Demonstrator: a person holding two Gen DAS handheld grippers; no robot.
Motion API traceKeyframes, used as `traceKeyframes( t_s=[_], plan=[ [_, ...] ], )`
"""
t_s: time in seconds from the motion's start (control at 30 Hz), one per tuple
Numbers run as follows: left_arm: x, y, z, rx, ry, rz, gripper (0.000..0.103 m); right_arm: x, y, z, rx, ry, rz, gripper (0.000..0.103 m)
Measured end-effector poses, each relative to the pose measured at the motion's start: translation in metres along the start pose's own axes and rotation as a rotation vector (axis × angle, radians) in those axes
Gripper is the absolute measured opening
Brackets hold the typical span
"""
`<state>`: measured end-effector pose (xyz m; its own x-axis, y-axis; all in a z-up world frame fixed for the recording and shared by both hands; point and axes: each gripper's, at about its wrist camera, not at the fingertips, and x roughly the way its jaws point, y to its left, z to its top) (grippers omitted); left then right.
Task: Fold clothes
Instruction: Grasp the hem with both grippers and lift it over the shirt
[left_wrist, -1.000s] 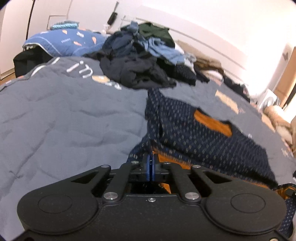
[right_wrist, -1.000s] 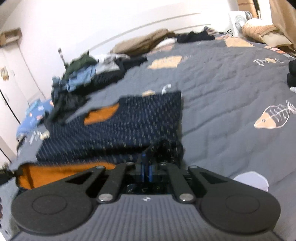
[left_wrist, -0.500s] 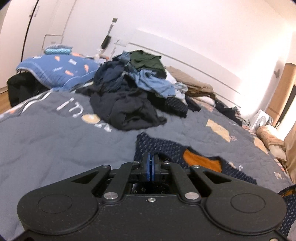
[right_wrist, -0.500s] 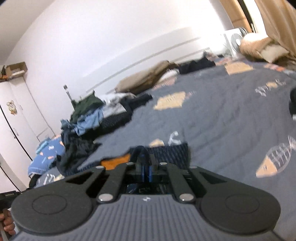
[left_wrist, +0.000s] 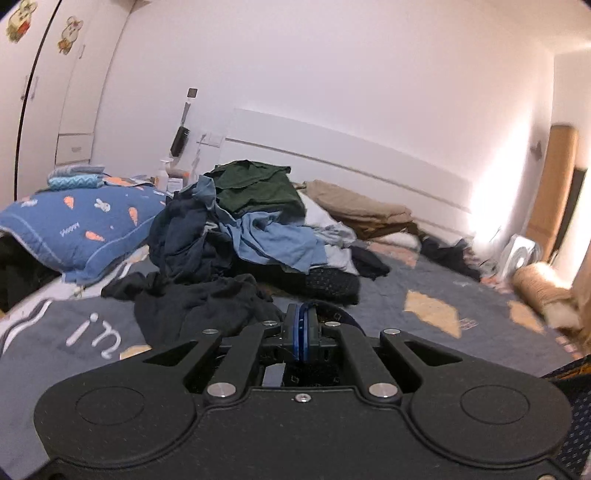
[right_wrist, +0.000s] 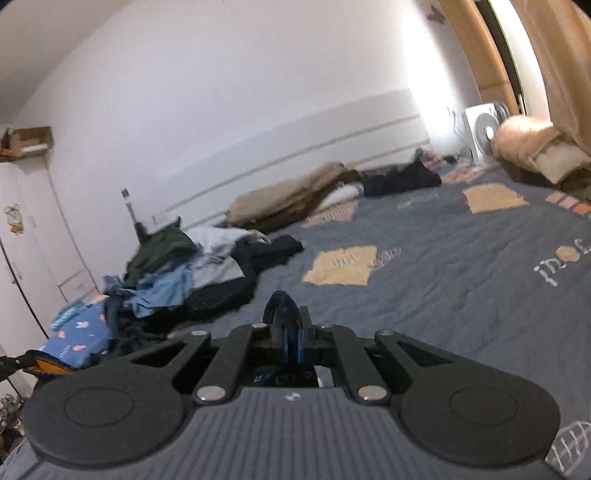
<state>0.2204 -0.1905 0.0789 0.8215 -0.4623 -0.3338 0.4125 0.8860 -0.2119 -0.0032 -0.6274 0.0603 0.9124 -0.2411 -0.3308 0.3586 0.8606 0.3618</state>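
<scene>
My left gripper is shut on a fold of the navy dotted garment with orange lining; a bit of its cloth arches just beyond the blue pads, and more hangs at the lower right. My right gripper is shut on another part of the same garment, a small dark loop sticking up above the pads. An orange and navy edge shows at the far left of the right wrist view. Both grippers are lifted above the grey quilted bed. Most of the garment is hidden below the gripper bodies.
A heap of unfolded clothes lies on the bed ahead; it also shows in the right wrist view. A blue carrot-print pillow, folded tan cloth, a white fan and a wardrobe stand around.
Both grippers have risen and tilted up while holding the garment. The spread navy cloth that lay ahead on the bed has dropped out of sight below the grippers.
</scene>
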Motion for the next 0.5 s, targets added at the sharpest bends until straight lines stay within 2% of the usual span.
traceKeyframes(
  t_s=[0.23,0.43,0.5],
  plan=[
    [0.078,-0.003,-0.022,0.058,0.071,0.056,0.002,0.09,-0.019,-0.017,-0.017,0.091,-0.082,0.004],
    [0.121,0.005,-0.041,0.073,0.124,0.107,0.002,0.141,-0.028,-0.034,-0.015,0.159,-0.11,0.005],
    [0.136,0.009,-0.047,0.056,0.189,0.108,0.003,0.155,-0.031,-0.042,-0.006,0.201,-0.112,0.006]
  ],
)
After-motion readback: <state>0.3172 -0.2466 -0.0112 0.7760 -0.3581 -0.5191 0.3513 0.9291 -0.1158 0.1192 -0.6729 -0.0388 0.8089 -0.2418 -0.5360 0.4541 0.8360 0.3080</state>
